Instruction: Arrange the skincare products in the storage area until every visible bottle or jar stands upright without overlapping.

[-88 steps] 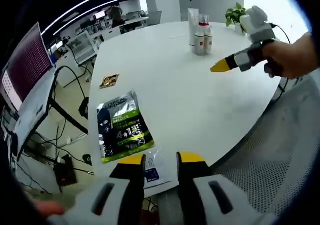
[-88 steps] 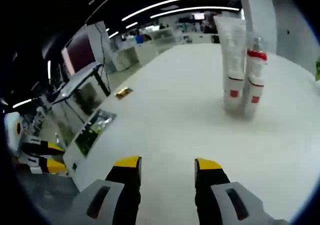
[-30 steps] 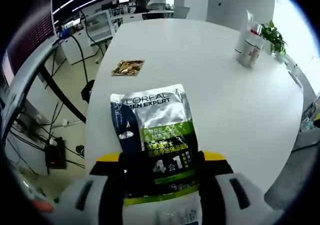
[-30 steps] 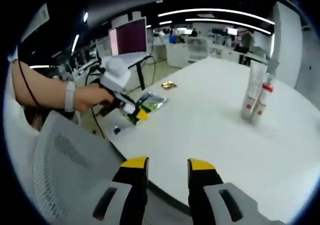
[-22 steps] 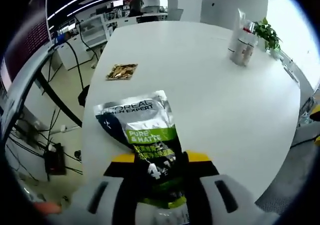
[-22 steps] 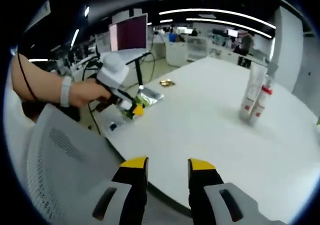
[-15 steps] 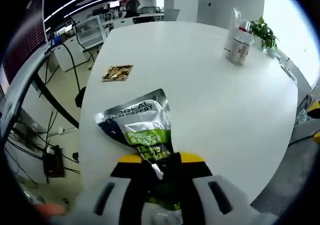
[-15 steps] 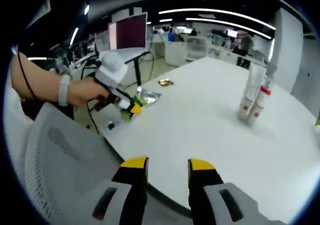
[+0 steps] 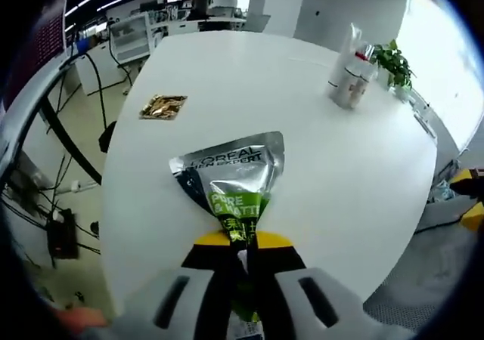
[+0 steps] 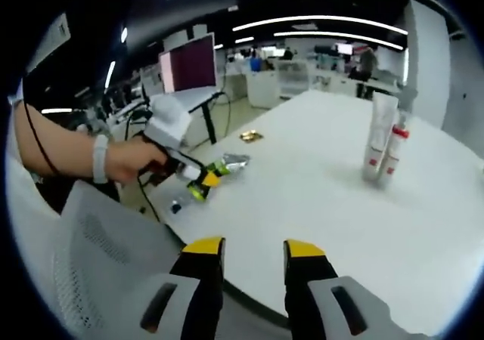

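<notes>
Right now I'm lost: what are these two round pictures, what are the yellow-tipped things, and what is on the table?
A person holds a two-jaw gripper in each hand; a fisheye camera rides on each, looking along its jaws. In the left gripper view, the left gripper is shut on a silver and green pouch, whose far end points over the white table. The right gripper hangs open near the table edge, holding nothing. A tube and bottle stand upright together farther off, and a small gold packet lies flat.
</notes>
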